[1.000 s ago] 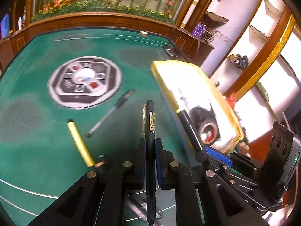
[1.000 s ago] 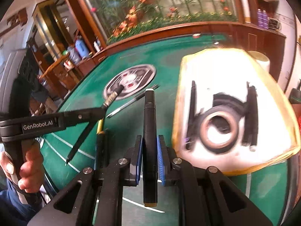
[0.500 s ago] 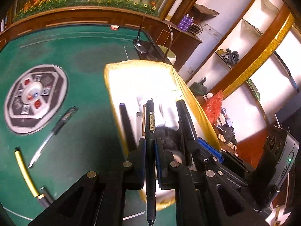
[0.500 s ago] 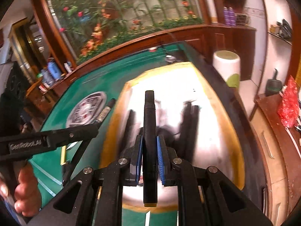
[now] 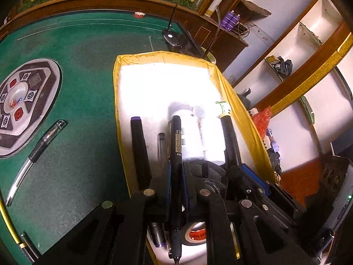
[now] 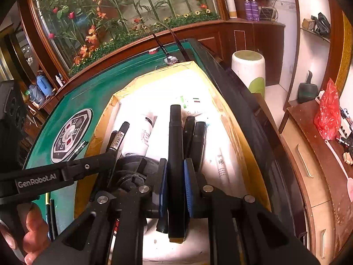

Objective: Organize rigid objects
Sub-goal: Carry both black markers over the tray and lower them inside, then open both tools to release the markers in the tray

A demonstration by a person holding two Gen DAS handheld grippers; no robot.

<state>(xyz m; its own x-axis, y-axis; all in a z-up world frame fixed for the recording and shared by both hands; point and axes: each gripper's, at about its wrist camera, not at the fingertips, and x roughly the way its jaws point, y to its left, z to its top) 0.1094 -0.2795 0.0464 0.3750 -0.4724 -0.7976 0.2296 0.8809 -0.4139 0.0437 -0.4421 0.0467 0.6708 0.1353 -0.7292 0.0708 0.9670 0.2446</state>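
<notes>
My left gripper (image 5: 176, 170) is shut on a thin black pen (image 5: 176, 141) with a pale label and hangs over the near part of a white tray with a yellow rim (image 5: 117, 88). My right gripper (image 6: 175, 170) is shut on a thick black marker (image 6: 175, 137) above the same tray (image 6: 220, 92). In the tray lie a black marker (image 5: 140, 152), white bottles (image 5: 192, 141) and a tape roll (image 5: 195, 234). The right wrist view shows the left gripper (image 6: 110, 156) just to the left, with a hand (image 6: 33, 231) on its handle. A clear pen (image 5: 33, 154) and a yellow pen (image 5: 6, 220) lie on the green felt.
A round control panel (image 5: 22, 101) is set in the middle of the green table. A small lamp base (image 5: 169, 36) stands beyond the tray. The table's dark edge runs close along the tray's right side, with a white bin (image 6: 249, 70) and wooden drawers (image 6: 308, 165) past it.
Both grippers have travelled right, from over the green felt to over the tray, each still shut on its pen. The loose pens on the felt have slid toward the left of the view.
</notes>
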